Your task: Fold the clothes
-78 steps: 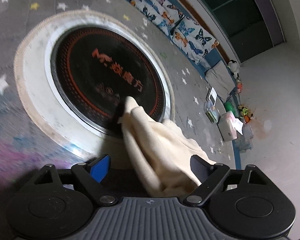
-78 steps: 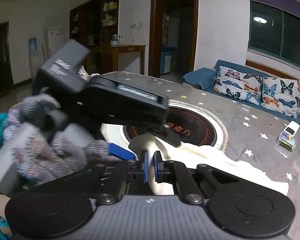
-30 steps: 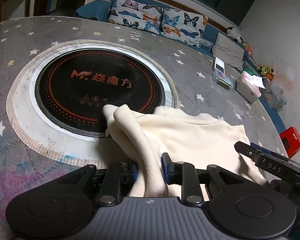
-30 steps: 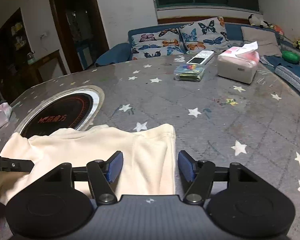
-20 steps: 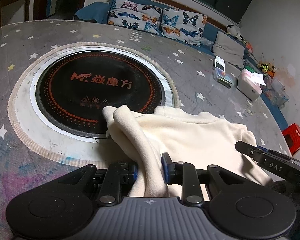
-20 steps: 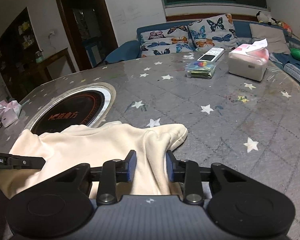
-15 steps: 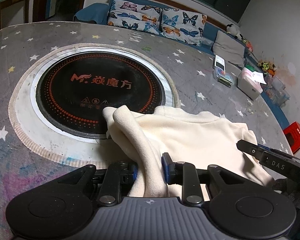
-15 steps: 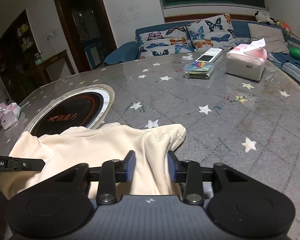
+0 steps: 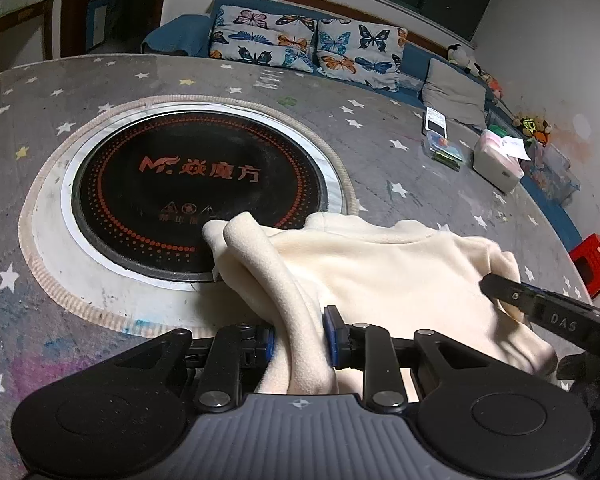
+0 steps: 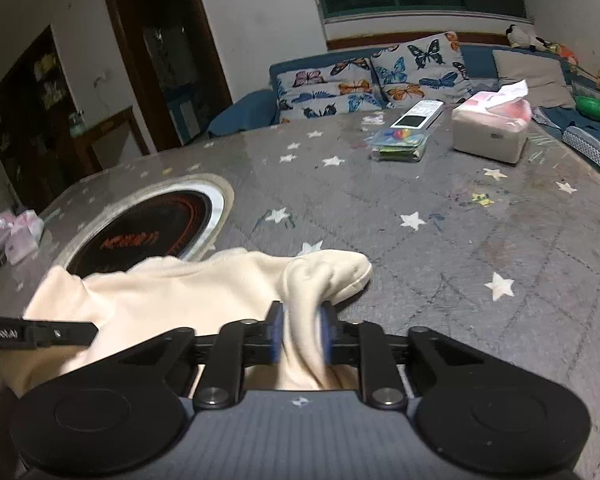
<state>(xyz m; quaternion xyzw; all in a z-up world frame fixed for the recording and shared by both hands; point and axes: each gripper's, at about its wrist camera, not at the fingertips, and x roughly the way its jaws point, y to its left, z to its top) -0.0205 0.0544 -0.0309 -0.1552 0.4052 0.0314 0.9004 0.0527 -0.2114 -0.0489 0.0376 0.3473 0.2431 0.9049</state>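
Both wrist views low over garment.

garment lies on table, its far edge overlapping the round cooktop.

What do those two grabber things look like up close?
Both the left gripper and right gripper are black, with a ribbed grey body, round black discs either side, silver screws and blue pads on the fingers. White lettering marks their sides.
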